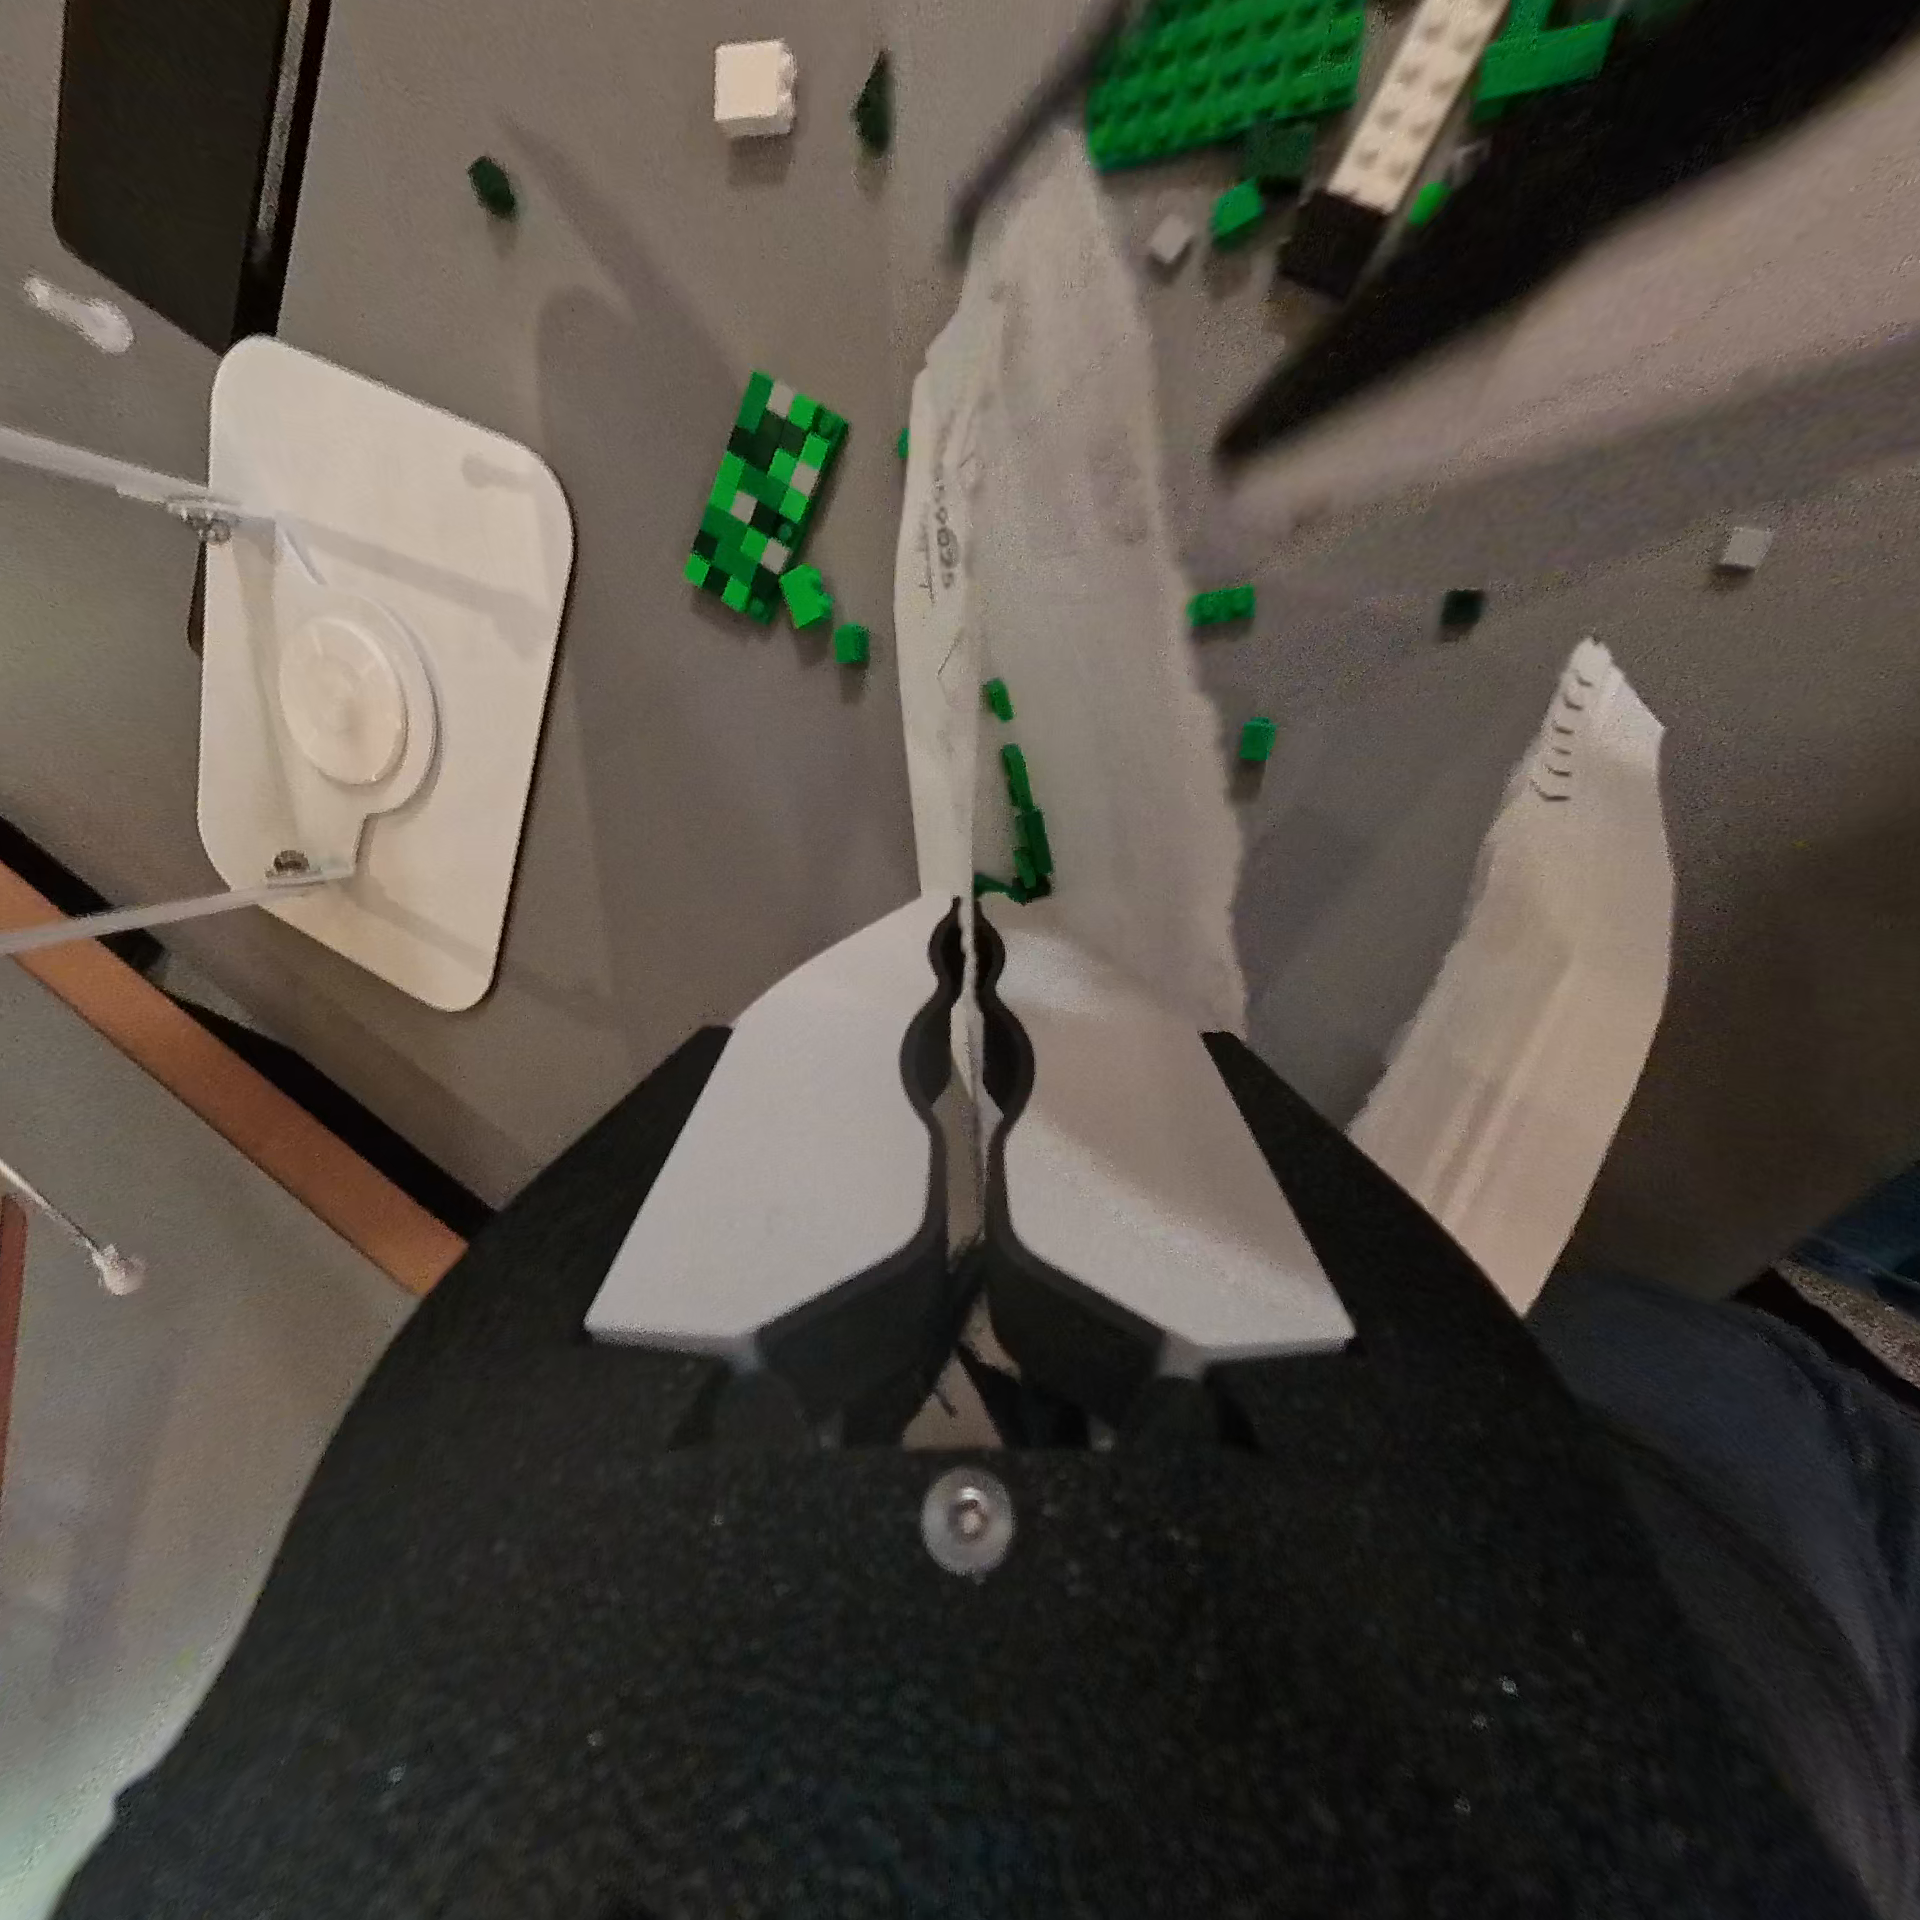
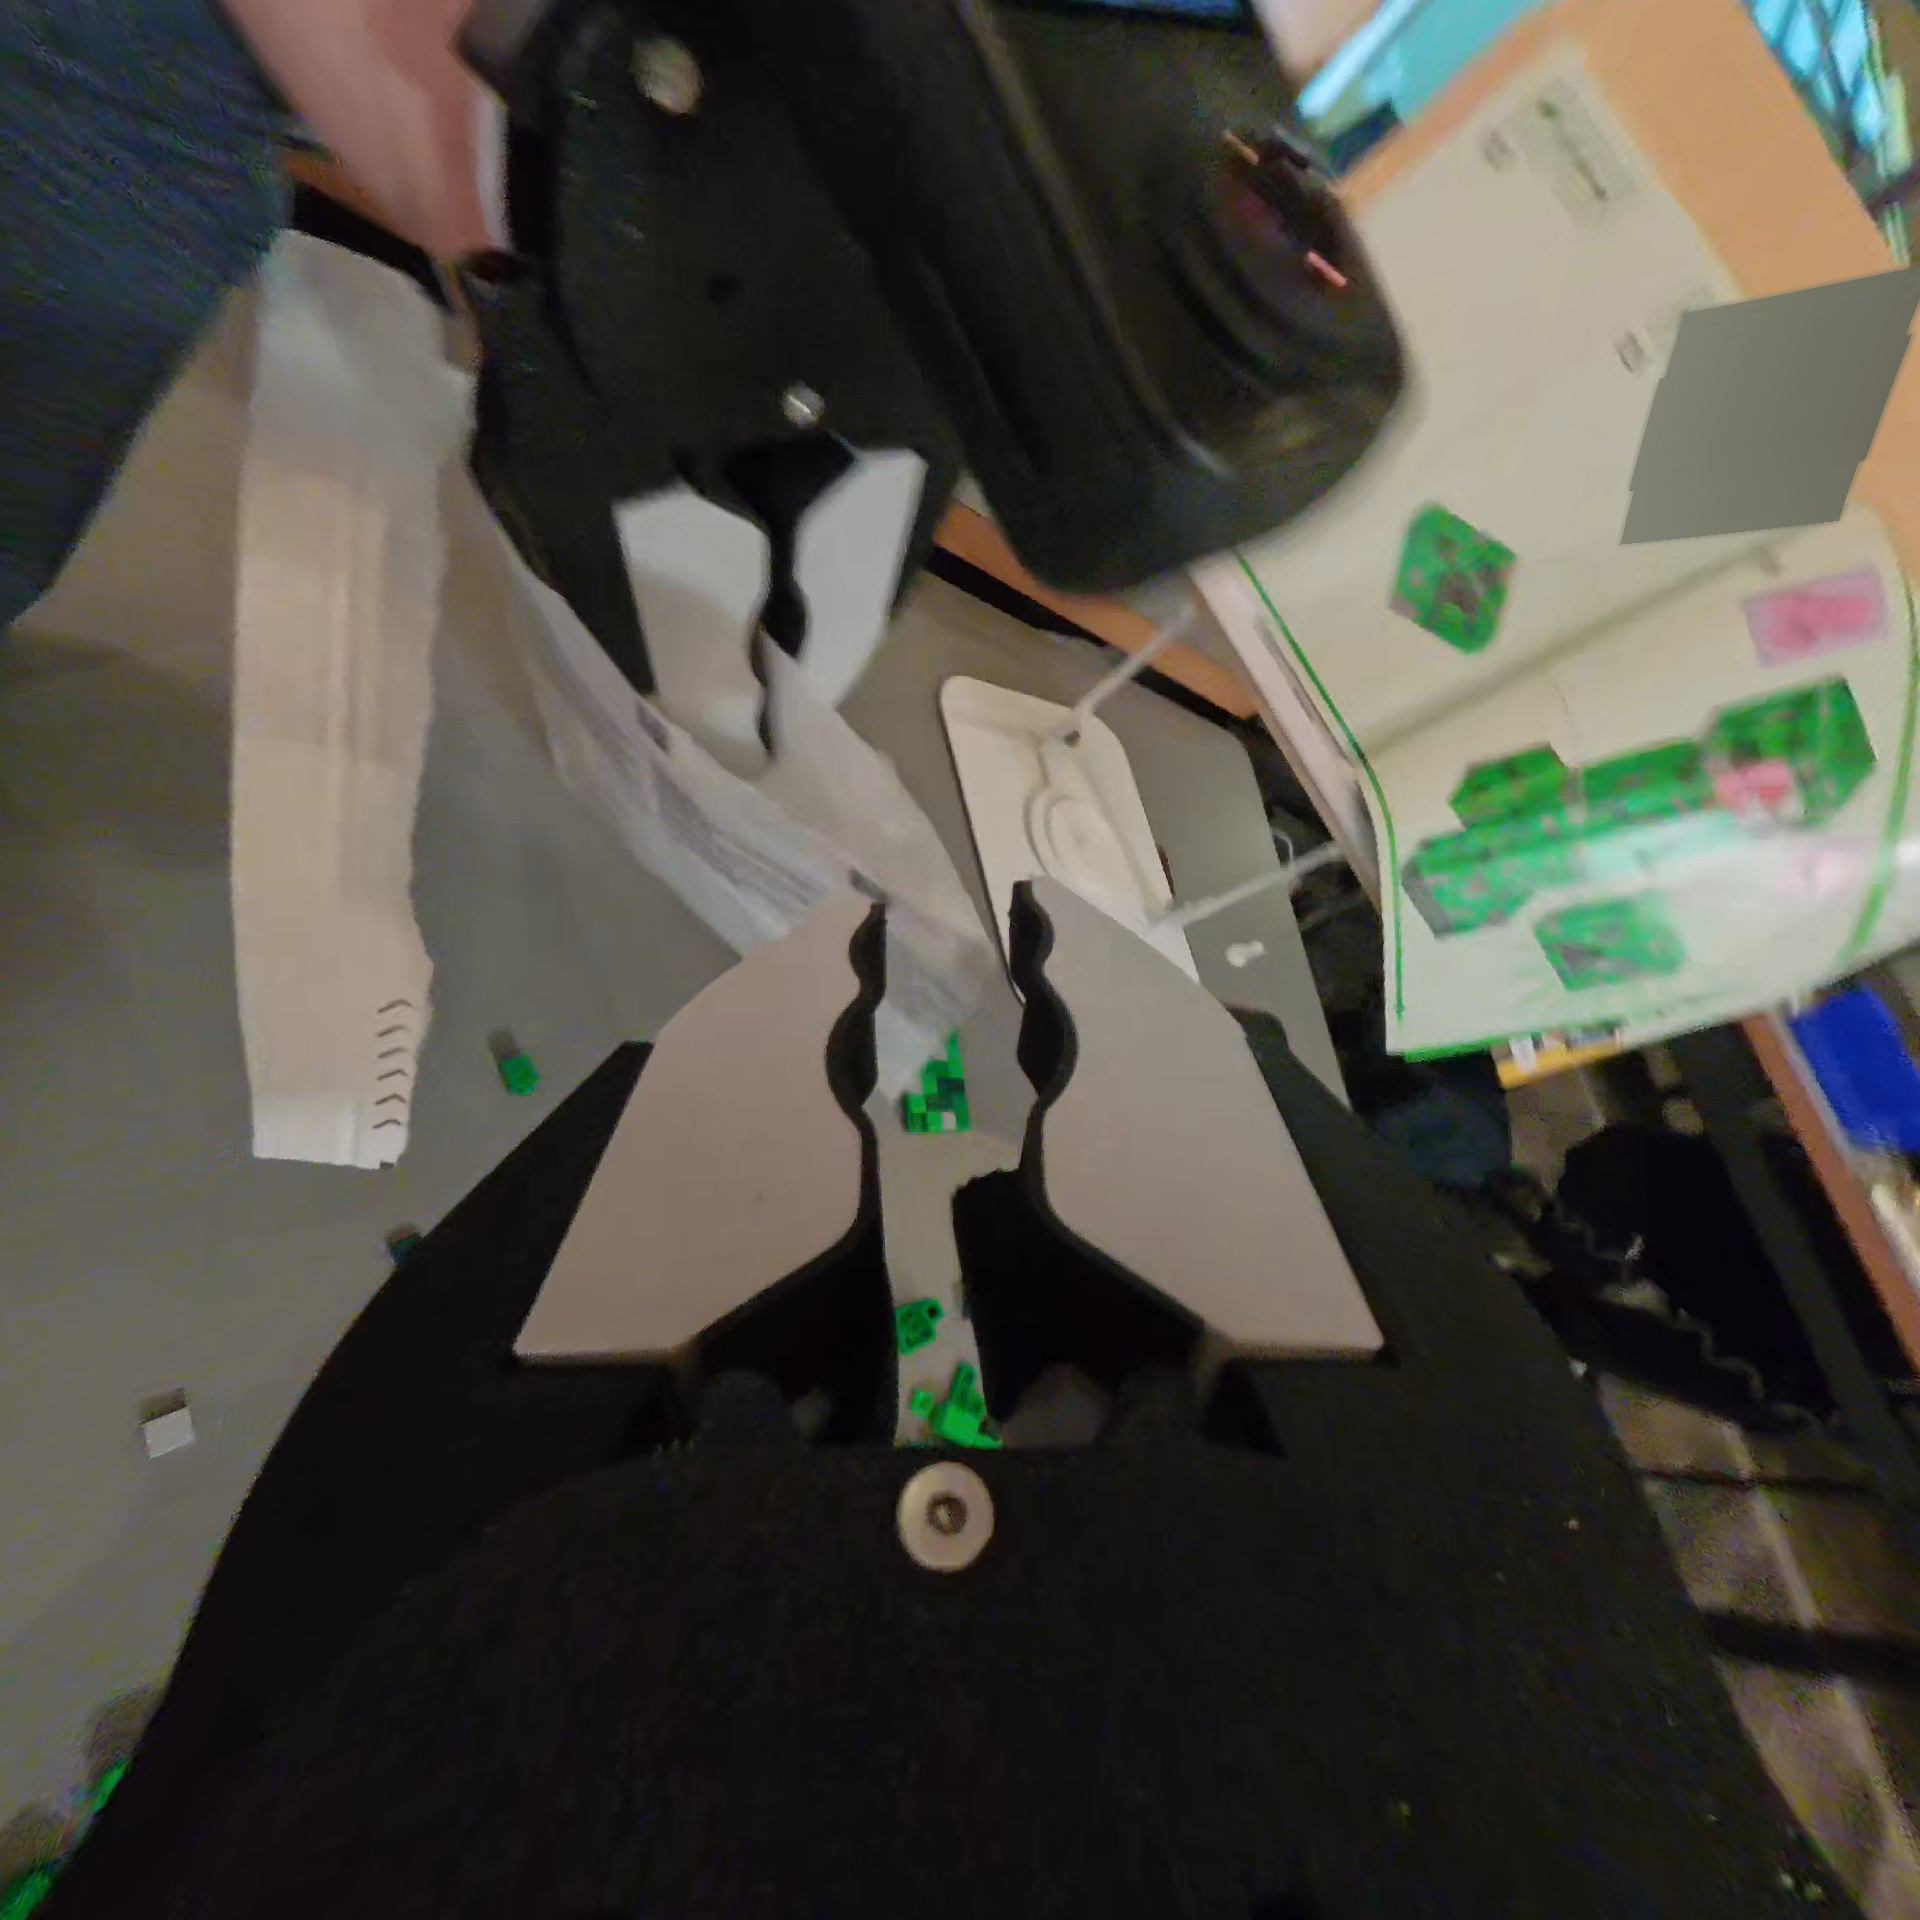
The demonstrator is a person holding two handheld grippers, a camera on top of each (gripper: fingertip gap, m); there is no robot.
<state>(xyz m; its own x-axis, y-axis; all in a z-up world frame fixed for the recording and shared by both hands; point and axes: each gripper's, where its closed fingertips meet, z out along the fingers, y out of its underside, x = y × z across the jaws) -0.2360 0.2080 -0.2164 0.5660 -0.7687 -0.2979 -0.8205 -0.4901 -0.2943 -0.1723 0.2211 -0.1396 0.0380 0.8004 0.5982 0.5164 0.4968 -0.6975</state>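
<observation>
My left gripper (image 1: 968, 914) is shut on a torn white paper bag (image 1: 1049, 582) and holds it up above the grey table (image 1: 665, 790); small green bricks (image 1: 1023, 821) sit inside its open side. The same gripper (image 2: 769, 686) and bag (image 2: 717, 821) show ahead in the right wrist view. My right gripper (image 2: 945, 920) is open and empty, its tips just at the bag's lower end. Loose green bricks (image 2: 935, 1091) lie on the table beneath it. A small green mosaic plate (image 1: 769, 499) lies flat on the table.
A second torn white bag (image 1: 1538, 966) lies on the table, also in the right wrist view (image 2: 322, 727). A white stand base (image 1: 374, 665) sits at the left. Green plates and a white brick (image 1: 1403, 114) lie far off. An instruction sheet (image 2: 1621, 727) stands at the right.
</observation>
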